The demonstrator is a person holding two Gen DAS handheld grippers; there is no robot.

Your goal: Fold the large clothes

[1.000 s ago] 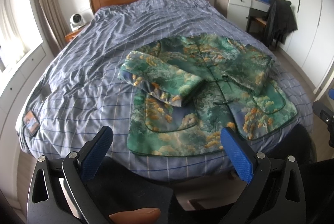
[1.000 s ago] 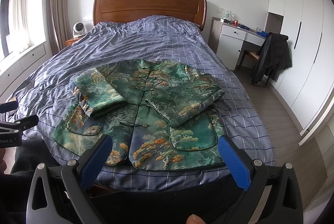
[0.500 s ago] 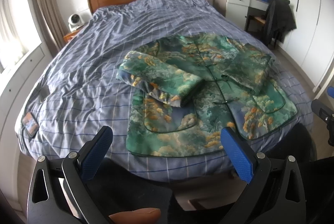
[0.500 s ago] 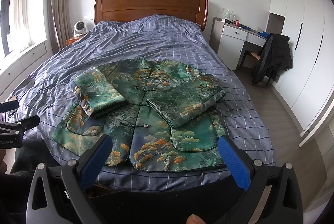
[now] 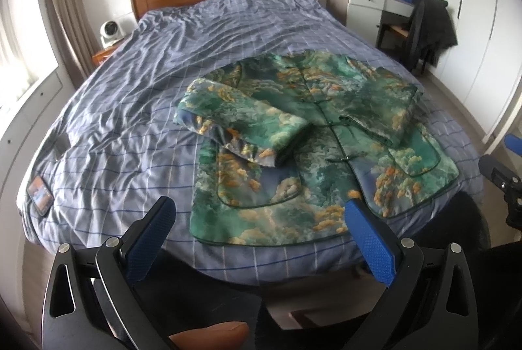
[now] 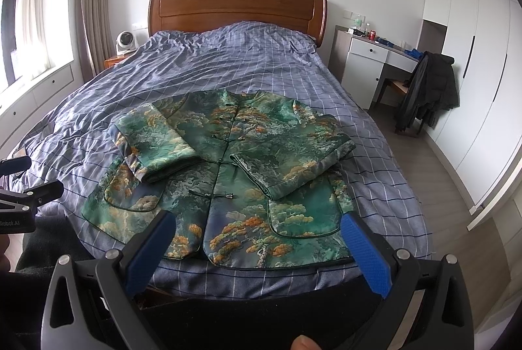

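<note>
A dark coat (image 6: pixel 427 89) hangs beside the white desk (image 6: pixel 375 56); fan (image 6: pixel 125 41) stands bedside.

One jacket (image 6: pixel 228 174), one bed (image 6: pixel 228 63), one phone (image 5: pixel 39 196), one fan (image 6: pixel 125 41), two tools: left (image 5: pixel 261 232), right (image 6: pixel 254 242).

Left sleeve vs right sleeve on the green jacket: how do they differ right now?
The left sleeve bulges in a rounded roll; the right sleeve lies flatter and looks wider. The left sleeve's cuff stops short of the button placket; the right sleeve's cuff reaches it. Both are folded across the jacket front.
</note>
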